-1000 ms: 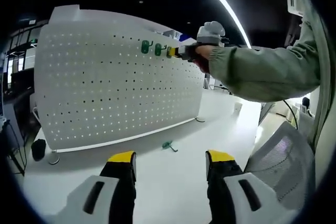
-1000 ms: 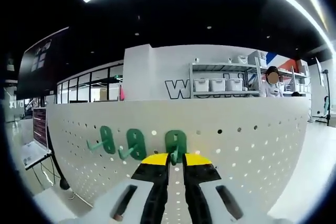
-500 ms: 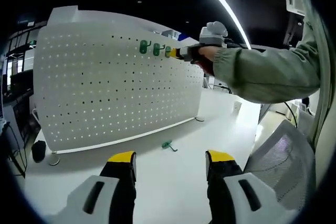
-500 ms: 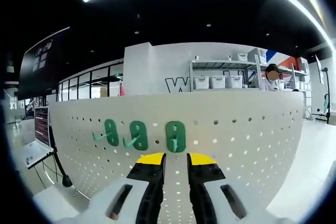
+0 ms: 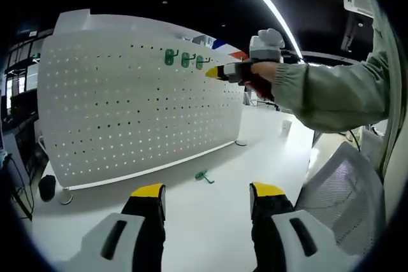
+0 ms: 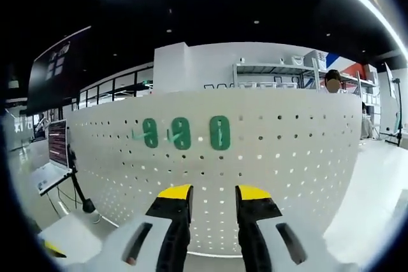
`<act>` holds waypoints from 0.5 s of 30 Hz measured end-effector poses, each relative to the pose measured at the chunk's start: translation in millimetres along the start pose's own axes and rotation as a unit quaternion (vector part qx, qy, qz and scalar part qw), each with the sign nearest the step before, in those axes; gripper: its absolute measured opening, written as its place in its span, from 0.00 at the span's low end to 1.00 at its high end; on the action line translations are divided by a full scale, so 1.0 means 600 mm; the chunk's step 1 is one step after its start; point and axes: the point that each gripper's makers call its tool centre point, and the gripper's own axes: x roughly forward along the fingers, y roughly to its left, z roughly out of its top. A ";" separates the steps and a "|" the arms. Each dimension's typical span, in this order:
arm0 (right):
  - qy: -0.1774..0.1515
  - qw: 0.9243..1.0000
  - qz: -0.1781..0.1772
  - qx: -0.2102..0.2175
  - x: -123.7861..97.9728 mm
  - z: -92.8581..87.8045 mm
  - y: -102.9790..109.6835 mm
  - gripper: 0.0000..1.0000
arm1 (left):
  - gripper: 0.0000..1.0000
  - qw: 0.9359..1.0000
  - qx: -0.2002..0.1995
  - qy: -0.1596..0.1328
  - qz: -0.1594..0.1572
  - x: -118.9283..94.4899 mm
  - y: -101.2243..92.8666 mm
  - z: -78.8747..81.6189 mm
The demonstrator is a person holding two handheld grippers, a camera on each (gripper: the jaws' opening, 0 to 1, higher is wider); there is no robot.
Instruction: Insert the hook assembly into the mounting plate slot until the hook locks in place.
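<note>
Three green hooks (image 6: 220,133) sit in a row on the pegboard (image 6: 287,157), above and ahead of the right claw (image 6: 213,193), whose jaws stand slightly apart and empty. A fourth hook (image 5: 203,176) lies on the table (image 5: 210,221) ahead of the left claw (image 5: 207,193), which is wide open, holding nothing.

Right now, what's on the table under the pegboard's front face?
One loose green hook lies on the white table before the pegboard. Whatever lies behind the board is hidden.
</note>
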 end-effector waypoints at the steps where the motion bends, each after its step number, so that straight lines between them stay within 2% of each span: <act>1: 0.005 1.000 0.002 -0.001 -0.005 -0.008 0.001 0.27 | 0.55 1.000 0.001 0.000 0.000 0.000 0.000 0.000; 9: 0.038 0.999 0.009 -0.003 -0.047 -0.058 0.009 0.31 | 0.55 1.000 0.008 0.003 -0.005 0.001 -0.005 0.003; 15: 0.070 0.997 0.024 0.003 -0.089 -0.105 0.024 0.34 | 0.54 1.000 0.012 -0.003 -0.012 0.002 -0.012 0.016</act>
